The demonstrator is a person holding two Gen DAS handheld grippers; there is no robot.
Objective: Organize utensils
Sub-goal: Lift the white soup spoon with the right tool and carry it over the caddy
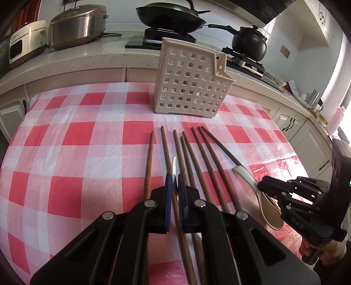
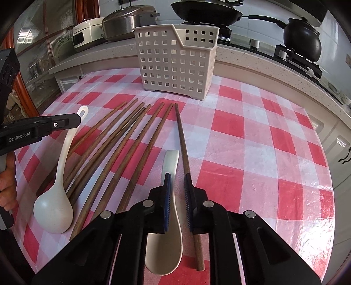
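At lower centre, your left gripper [image 1: 174, 177] pinches the white ladle [image 2: 59, 175] by its handle; the right gripper [image 2: 177, 175] clasps the spoon [image 2: 169, 219]. Lift both straight toward the basket [image 1: 188, 81], upper centre.

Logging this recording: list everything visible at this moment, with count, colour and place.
chopsticks: 8, brown wood, fanned out on the cloth in front of the basket
ladle: 1, white, at the left end of the chopsticks
spoon: 1, cream, near the right end of the chopsticks
basket: 1, white, perforated, upright at the far edge of the table
tablecloth: 1, red and white check, covers the table
rice cooker: 1, steel, on the counter behind
white appliance: 1, beside the rice cooker
wok: 1, black, on the hob
pot: 1, black, on the stove
left gripper: black, blue pads, shut on the ladle handle
right gripper: black, blue pads, shut on the spoon handle
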